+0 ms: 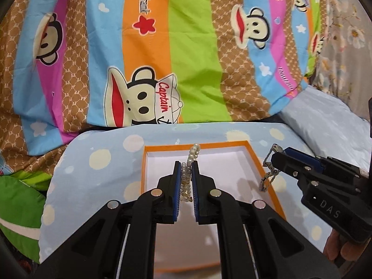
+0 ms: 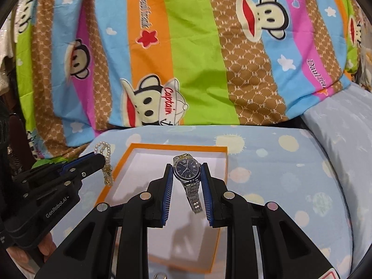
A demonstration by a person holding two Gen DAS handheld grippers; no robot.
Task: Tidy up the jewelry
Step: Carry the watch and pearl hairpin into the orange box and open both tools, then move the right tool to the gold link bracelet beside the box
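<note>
Left gripper fingers clenched on pearl bracelet, beads looping up past the tips. Right gripper fingers clamped on blue-dial wristwatch, metal band dangling between them. Below and just ahead of both: open orange box, white inside, on dotted blue pillow. Beyond: striped cartoon-monkey quilt.

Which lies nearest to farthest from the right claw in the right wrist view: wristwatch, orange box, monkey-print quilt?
1. wristwatch: clamped in the right claw.
2. orange box: just beneath.
3. monkey-print quilt: behind, at the back.
</note>
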